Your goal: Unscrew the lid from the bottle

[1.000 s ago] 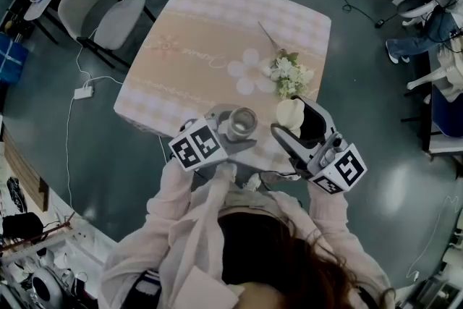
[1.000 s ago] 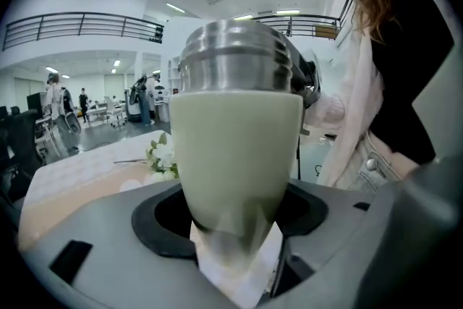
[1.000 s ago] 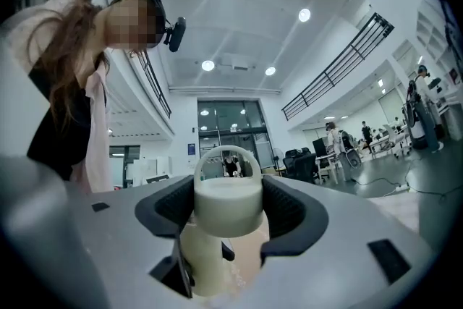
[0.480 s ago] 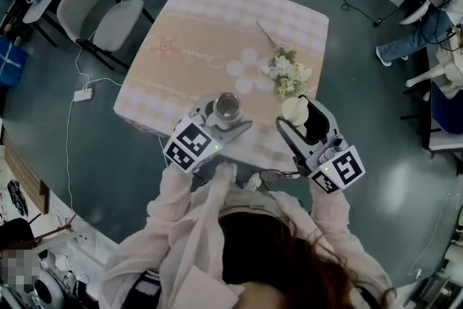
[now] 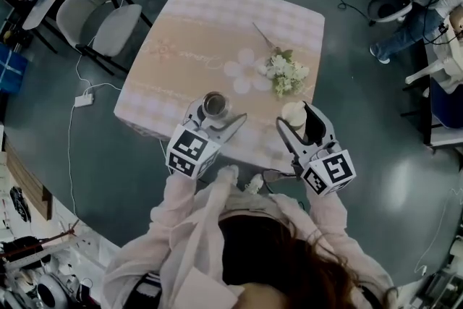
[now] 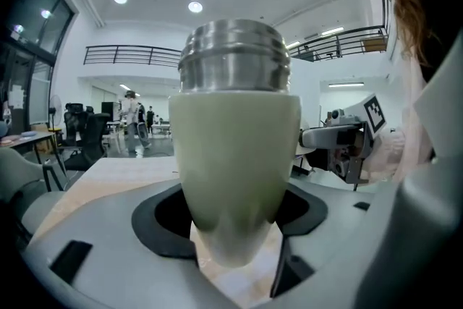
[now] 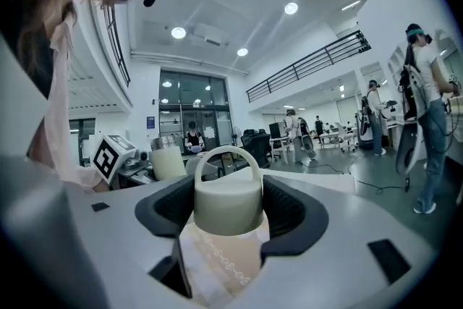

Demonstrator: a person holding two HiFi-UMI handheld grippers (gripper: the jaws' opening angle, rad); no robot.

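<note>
In the head view the left gripper (image 5: pixel 215 118) hangs over the near edge of the table (image 5: pixel 217 18), which is covered by a pink checked cloth (image 5: pixel 181 47) printed with a white flower. Its jaws are clamped on the bottle (image 5: pixel 214 104), whose open metal mouth faces up toward the camera. To the right and clearly apart from it, the right gripper (image 5: pixel 300 123) grips the cream lid (image 5: pixel 293 114), so the lid is already off the bottle. A bunch of white flowers (image 5: pixel 288 73) lies on the cloth just beyond the lid, and a grey chair (image 5: pixel 101 18) stands off the table's far left corner. In the left gripper view both dark pads press on the lower part of the bottle's pale cream body, and the bottle stands upright with its threaded steel neck (image 6: pixel 234 58) bare on top. Behind it to the right is the right gripper with its marker cube (image 6: pixel 376 111). In the right gripper view the lid stands upright between the pads, which touch both its sides, and its loop handle (image 7: pixel 226 154) arches over the top. The bottle shows farther off at the left, and people (image 7: pixel 423 98) stand in the hall at the far right.
</note>
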